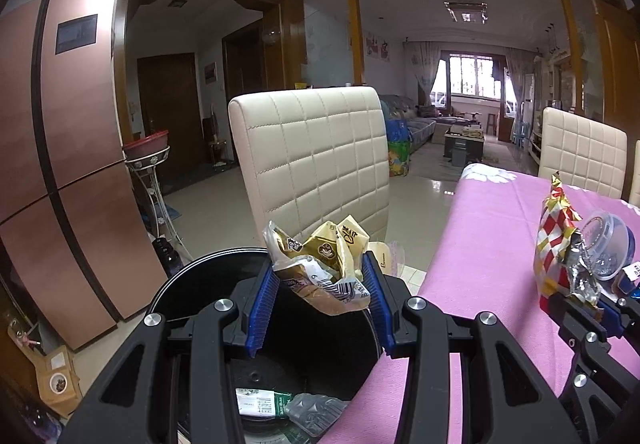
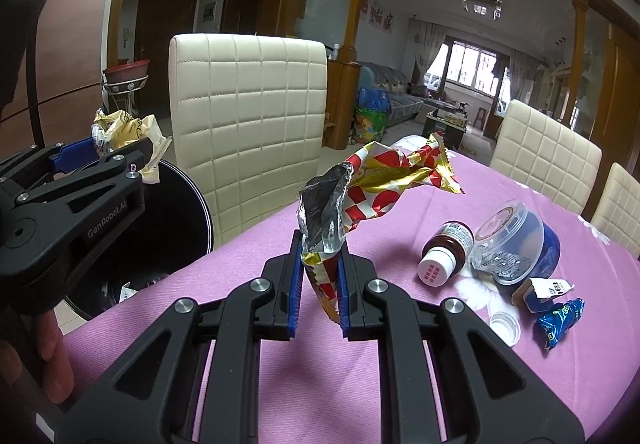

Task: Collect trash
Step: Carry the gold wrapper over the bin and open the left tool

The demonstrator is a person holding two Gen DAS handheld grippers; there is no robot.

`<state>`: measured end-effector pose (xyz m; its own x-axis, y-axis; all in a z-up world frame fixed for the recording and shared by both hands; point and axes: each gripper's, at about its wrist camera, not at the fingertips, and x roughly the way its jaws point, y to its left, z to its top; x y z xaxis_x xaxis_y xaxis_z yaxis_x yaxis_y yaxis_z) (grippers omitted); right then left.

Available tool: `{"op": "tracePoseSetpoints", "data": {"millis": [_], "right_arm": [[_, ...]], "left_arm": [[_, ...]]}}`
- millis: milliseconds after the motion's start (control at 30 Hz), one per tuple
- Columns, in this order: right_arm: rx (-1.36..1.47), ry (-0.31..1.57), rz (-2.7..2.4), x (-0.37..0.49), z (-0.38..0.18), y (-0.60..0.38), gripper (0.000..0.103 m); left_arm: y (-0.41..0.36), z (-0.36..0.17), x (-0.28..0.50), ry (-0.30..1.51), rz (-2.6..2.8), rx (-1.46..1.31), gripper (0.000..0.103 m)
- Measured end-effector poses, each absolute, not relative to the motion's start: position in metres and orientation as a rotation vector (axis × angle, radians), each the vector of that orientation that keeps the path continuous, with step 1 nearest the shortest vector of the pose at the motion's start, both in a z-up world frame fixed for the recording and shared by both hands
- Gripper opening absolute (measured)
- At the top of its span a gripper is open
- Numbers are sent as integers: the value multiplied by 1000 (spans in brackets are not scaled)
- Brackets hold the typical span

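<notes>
My left gripper (image 1: 320, 284) is shut on a crumpled yellow and brown wrapper (image 1: 320, 260) and holds it over the open black trash bin (image 1: 192, 268), which has wrappers (image 1: 260, 406) at its bottom. It also shows in the right wrist view (image 2: 116, 147) with its yellow wrapper (image 2: 120, 127) above the bin (image 2: 200, 203). My right gripper (image 2: 318, 276) is shut on a red, white and gold foil wrapper (image 2: 384, 175) and holds it above the pink tablecloth (image 2: 248, 244). That wrapper also shows in the left wrist view (image 1: 554, 240).
On the table lie a brown pill bottle (image 2: 444, 252), a clear lidded tub (image 2: 516, 240), a small torn carton (image 2: 540, 292), a blue candy wrapper (image 2: 560, 320) and a white cap (image 2: 504, 326). Cream quilted chairs (image 2: 248, 99) stand around the table.
</notes>
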<state>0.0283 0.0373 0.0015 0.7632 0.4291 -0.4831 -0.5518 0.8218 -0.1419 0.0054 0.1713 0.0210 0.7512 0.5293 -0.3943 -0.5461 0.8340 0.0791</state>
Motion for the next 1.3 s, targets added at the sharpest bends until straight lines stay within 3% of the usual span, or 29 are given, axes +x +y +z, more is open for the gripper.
{"op": "tracePoseSetpoints", "data": {"millis": [967, 1167, 1300], "right_arm": [[-292, 450, 546, 28, 1, 37, 16], [-293, 451, 547, 28, 1, 37, 16], [-293, 452, 546, 28, 1, 37, 16]], "left_arm": [[202, 16, 5, 472, 647, -149, 42], [209, 14, 3, 481, 676, -173, 50], [212, 13, 4, 490, 690, -187, 69]]}}
